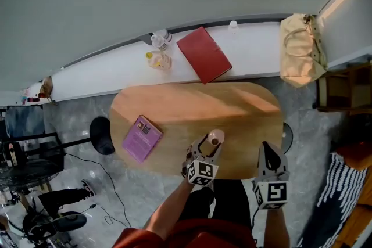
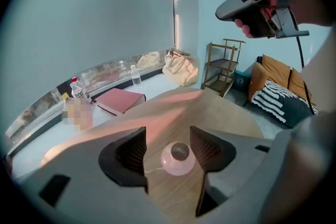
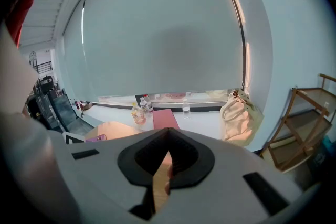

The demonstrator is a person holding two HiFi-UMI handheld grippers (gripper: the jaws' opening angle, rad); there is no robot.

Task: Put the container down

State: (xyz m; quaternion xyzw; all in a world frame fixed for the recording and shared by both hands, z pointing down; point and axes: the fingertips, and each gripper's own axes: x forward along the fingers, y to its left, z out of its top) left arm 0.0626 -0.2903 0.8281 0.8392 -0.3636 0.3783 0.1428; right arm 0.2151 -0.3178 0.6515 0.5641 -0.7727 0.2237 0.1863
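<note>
Left gripper view shows the left gripper (image 2: 168, 140) with jaws spread wide, the container (image 2: 177, 163) standing free on the table (image 2: 226, 113) between them; the set-down looks done; next, back straight off without nudging it; the right gripper (image 3: 168, 134) is closed on nothing.

Pale pink container (image 2: 177, 160), purple booklet (image 1: 142, 137), red book (image 1: 204, 54) — cushion (image 2: 278, 104) seemingly black-and-white striped.

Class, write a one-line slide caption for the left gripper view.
Left gripper, jaws apart, either side of the small pink container standing on the wooden table.
</note>
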